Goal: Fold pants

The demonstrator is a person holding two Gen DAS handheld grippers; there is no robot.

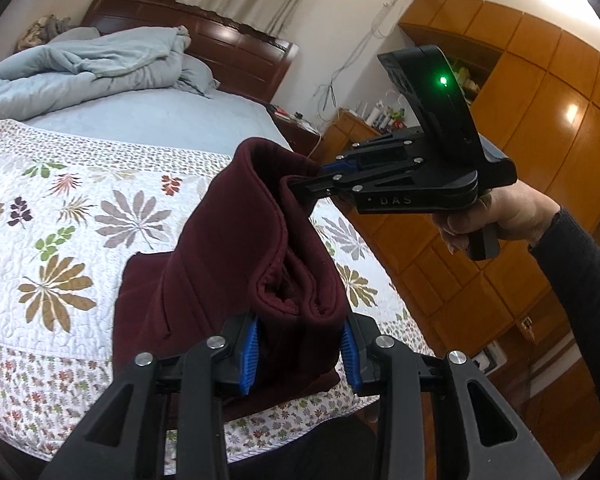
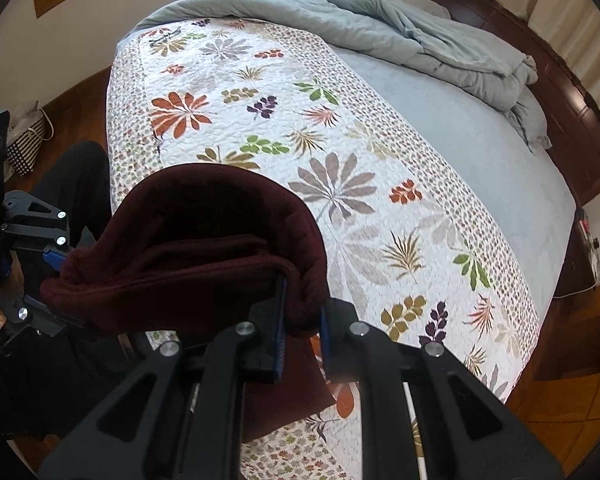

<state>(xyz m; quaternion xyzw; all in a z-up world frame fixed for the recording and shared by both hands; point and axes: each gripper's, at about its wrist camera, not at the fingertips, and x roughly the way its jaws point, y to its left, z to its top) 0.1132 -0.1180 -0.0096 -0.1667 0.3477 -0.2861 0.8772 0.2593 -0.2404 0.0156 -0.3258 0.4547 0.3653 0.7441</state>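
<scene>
The dark maroon pants (image 1: 236, 248) are folded into a thick bundle and held up over the floral quilt, with a lower layer lying on the quilt near the bed's foot edge. My left gripper (image 1: 300, 356) is shut on the near end of the bundle, its blue pads pressing both sides. My right gripper (image 1: 308, 178), held by a hand in a dark sleeve, is shut on the far end. In the right wrist view the pants (image 2: 200, 240) span from my right gripper (image 2: 302, 328) to my left gripper (image 2: 56, 280) at the left edge.
The floral quilt (image 2: 340, 160) covers the foot of the bed. A crumpled pale blue duvet (image 2: 420, 36) lies by the dark wooden headboard (image 1: 220, 36). Wooden wardrobes (image 1: 540, 128) and a cluttered bedside table (image 1: 352, 128) stand to the right. A checked bag (image 2: 28, 140) sits on the floor.
</scene>
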